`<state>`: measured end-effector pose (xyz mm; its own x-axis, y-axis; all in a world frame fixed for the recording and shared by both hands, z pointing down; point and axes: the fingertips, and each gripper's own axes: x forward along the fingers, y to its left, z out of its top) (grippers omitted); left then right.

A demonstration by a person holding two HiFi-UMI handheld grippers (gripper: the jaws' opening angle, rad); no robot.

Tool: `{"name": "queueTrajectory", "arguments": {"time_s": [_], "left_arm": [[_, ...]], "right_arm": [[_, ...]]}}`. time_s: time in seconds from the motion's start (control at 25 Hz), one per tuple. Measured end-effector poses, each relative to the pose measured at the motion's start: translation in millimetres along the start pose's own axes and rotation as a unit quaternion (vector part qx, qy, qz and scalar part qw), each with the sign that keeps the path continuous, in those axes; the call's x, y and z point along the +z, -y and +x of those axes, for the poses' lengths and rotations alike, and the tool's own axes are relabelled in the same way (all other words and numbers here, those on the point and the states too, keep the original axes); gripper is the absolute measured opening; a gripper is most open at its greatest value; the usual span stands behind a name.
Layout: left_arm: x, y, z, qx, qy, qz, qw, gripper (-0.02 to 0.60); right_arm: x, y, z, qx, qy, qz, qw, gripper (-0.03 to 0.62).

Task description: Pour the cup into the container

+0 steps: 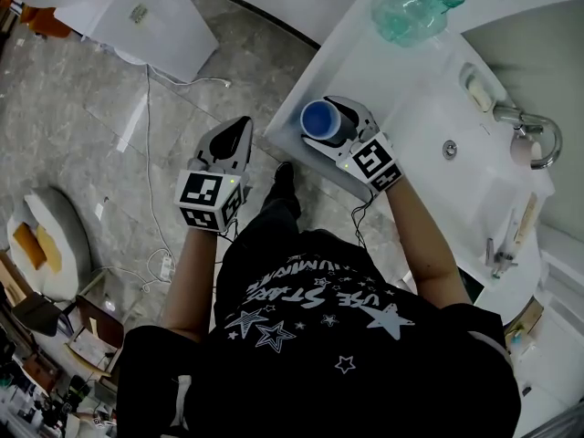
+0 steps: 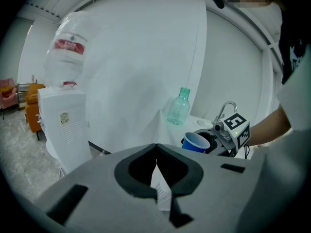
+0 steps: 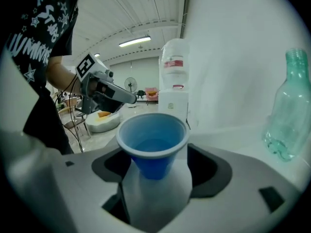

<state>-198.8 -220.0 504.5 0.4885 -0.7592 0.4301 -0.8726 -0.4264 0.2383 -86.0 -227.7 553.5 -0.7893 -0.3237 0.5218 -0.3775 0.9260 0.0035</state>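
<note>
Our right gripper point(image 3: 154, 165) has its fingers point(image 3: 214, 174) released around the blue cup point(image 3: 152, 139) on the bench point(image 3: 233, 137), while our left gripper point(image 2: 156, 152) has its fingers point(image 2: 127, 171) clenched on nothing.

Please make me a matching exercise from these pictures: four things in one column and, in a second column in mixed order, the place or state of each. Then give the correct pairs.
Things
1. blue cup
2. green bottle
3. left gripper
4. faucet

Places or states
A. jaws together, above the floor
B. at the edge of the sink
C. upright on the counter, apart from both grippers
D. between the open jaws of the right gripper, not yet gripped

Pairs: 1-D, 2-C, 3-A, 4-B
</note>
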Motion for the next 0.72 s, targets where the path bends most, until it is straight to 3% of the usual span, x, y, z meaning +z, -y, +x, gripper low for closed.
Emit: {"name": "queueTrajectory", "arguments": {"time_s": [0.52, 0.72], "left_arm": [[-1, -3, 9, -0.01, -0.011, 0.004, 0.9999, 0.009], [2, -2, 9, -0.016, -0.009, 0.008, 0.9998, 0.009]], "right_arm": [[11, -4, 6, 0.007, 0.02, -0.027, 0.999, 0.287], [17, 0, -4, -0.015, 0.038, 0.01, 0.999, 0.276]]}}
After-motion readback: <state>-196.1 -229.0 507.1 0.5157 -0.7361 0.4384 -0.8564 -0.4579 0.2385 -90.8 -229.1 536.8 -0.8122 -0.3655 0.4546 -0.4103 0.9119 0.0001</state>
